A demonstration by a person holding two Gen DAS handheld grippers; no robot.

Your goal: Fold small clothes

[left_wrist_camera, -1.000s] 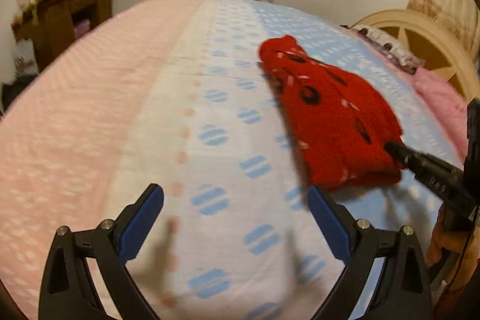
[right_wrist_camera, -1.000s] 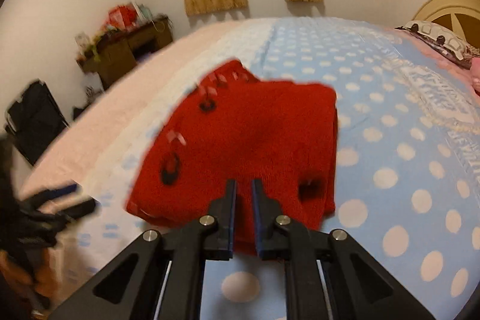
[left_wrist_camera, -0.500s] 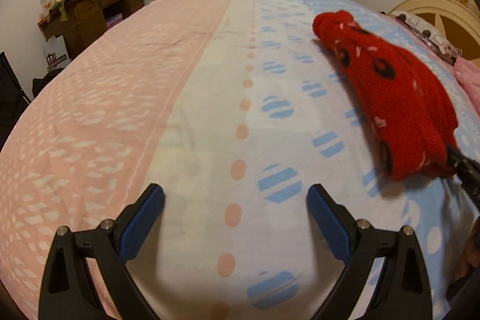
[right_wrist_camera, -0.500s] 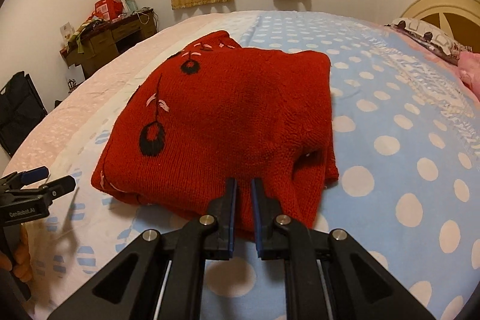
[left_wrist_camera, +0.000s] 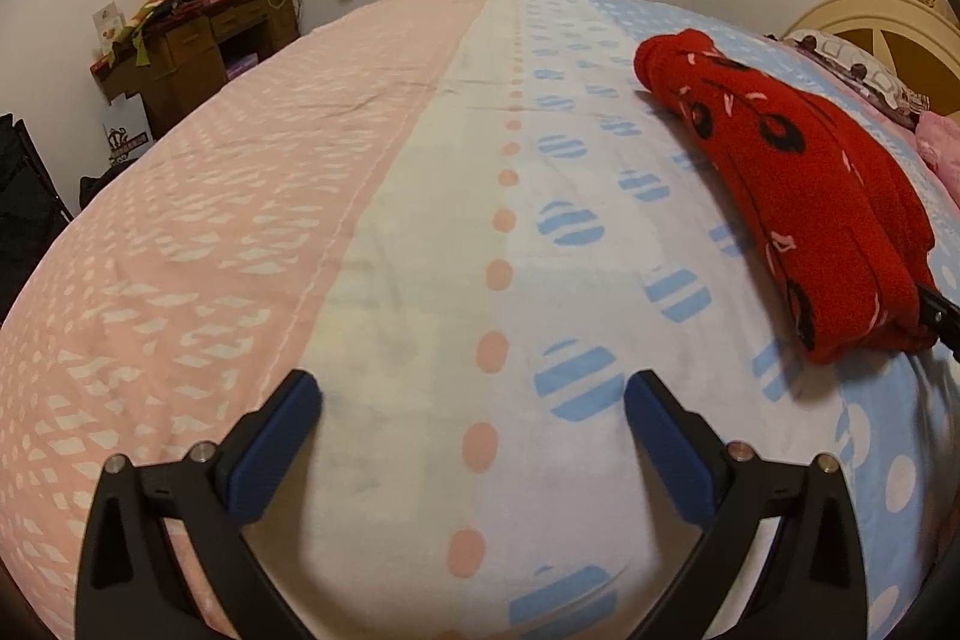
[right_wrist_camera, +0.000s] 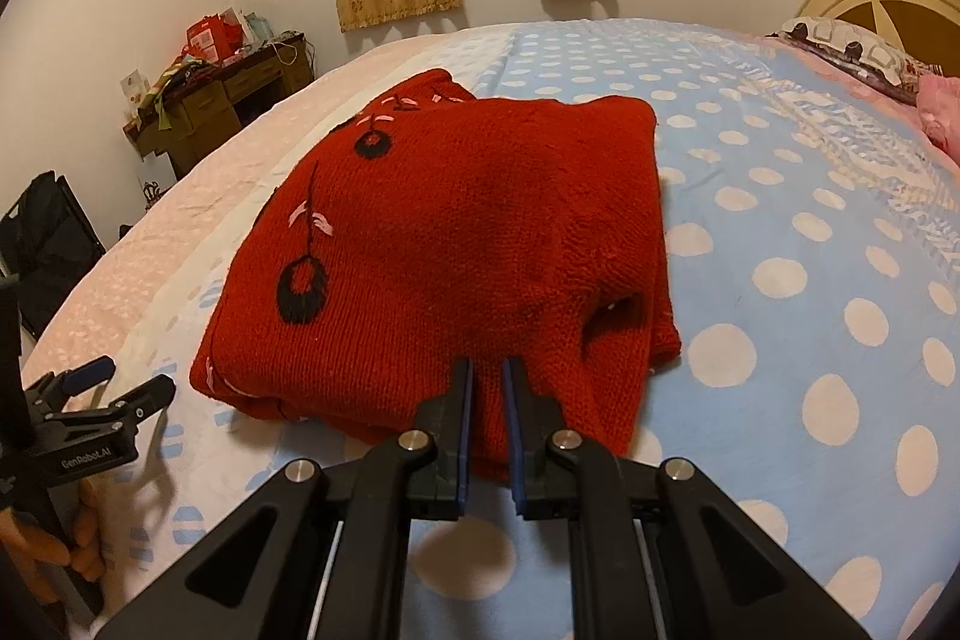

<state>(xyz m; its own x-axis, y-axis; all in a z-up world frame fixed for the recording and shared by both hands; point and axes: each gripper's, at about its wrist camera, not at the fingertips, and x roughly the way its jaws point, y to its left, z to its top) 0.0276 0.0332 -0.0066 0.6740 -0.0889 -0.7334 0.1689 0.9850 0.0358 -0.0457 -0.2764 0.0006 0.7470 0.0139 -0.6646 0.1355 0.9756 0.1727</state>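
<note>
A folded red knitted sweater (right_wrist_camera: pixel 456 244) with black and pink motifs lies on the bed. In the left wrist view the sweater (left_wrist_camera: pixel 798 184) lies at the right. My right gripper (right_wrist_camera: pixel 486 382) is shut on the sweater's near edge, with red knit pinched between its blue pads. My left gripper (left_wrist_camera: pixel 471 400) is open and empty, low over the bedspread, well left of the sweater. The left gripper also shows in the right wrist view (right_wrist_camera: pixel 120 382) at the lower left.
The bedspread (left_wrist_camera: pixel 372 232) is pink on the left, blue with dots on the right. A cluttered wooden desk (left_wrist_camera: pixel 186 40) stands by the left wall. The headboard (left_wrist_camera: pixel 888 34) and pillows (right_wrist_camera: pixel 852 46) are at the right. A black bag (right_wrist_camera: pixel 42 244) is beside the bed.
The sweater has been set down flat on the bed and has stilled. My left gripper has drawn back to the left, away from the sweater. My right gripper stays shut on the edge.
</note>
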